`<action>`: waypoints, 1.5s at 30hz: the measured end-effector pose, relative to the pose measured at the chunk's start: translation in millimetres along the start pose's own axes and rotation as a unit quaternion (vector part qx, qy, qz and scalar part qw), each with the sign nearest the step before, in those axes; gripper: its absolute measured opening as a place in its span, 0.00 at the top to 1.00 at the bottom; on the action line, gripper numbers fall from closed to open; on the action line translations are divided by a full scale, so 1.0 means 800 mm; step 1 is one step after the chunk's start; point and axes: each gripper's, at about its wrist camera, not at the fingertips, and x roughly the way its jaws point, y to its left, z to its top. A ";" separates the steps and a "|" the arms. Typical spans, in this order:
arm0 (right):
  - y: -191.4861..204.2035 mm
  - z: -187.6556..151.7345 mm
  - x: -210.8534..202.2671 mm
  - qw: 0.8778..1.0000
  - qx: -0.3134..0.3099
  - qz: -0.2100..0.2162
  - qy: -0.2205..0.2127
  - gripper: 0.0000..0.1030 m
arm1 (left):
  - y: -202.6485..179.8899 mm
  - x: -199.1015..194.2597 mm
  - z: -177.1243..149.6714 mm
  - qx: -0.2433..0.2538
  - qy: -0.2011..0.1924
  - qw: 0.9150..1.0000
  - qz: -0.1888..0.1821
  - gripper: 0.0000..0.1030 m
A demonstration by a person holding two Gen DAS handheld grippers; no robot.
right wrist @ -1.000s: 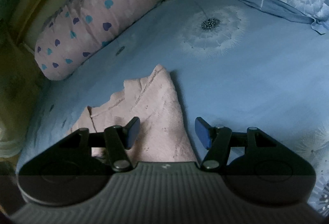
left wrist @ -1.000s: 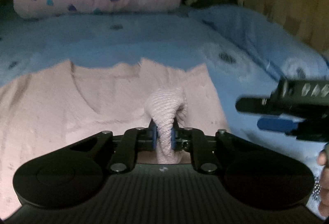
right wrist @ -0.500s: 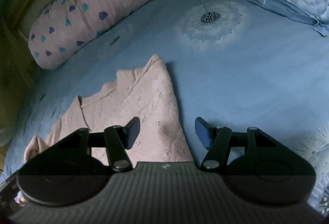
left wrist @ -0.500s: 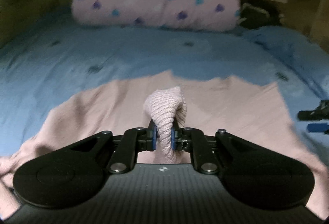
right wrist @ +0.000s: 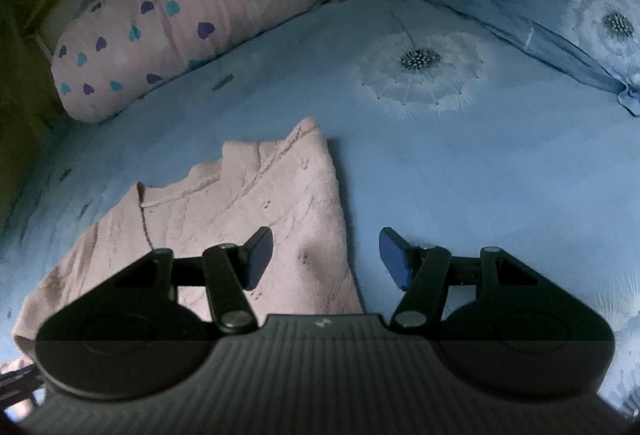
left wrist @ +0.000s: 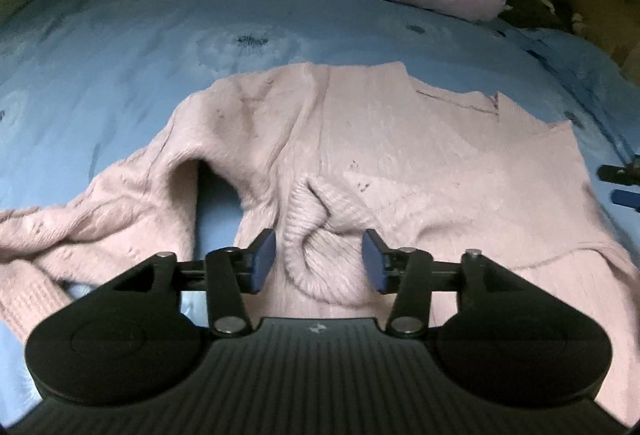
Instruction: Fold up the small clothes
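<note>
L hand-held gripper [left wrist: 319,260] just let go of the cuff; sweater flat on the bed.
I see the L jaws have just been opening: ribbed cuff [left wrist: 316,235] sits between the blue pads, not pinched, sleeve folded in over the pink sweater [left wrist: 420,155] body. Other sleeve trails off to frame left. R hand-held gripper [right wrist: 326,257] released, nothing in it, hovering over the sweater's right edge and blue bed sheet [right wrist: 460,175]. Heart-print pillow [right wrist: 180,7] at far end of bed.

Pink sweater [left wrist: 400,155]: hem hidden under left gripper [left wrist: 318,261] body; left sleeve end cut off at frame edge.
</note>
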 end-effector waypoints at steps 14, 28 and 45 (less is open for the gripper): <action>0.014 0.016 0.053 0.995 -0.103 0.004 -0.013 0.41 | -0.015 0.001 0.009 0.005 -0.041 0.999 -0.002 0.23; 0.022 0.019 0.097 0.996 -0.083 0.037 -0.018 0.40 | -0.002 0.034 0.006 -0.020 -0.060 0.998 0.009 0.23; 0.016 0.020 0.071 0.989 -0.080 -0.024 -0.126 0.86 | -0.025 -0.001 0.033 0.017 -0.167 0.986 0.000 0.73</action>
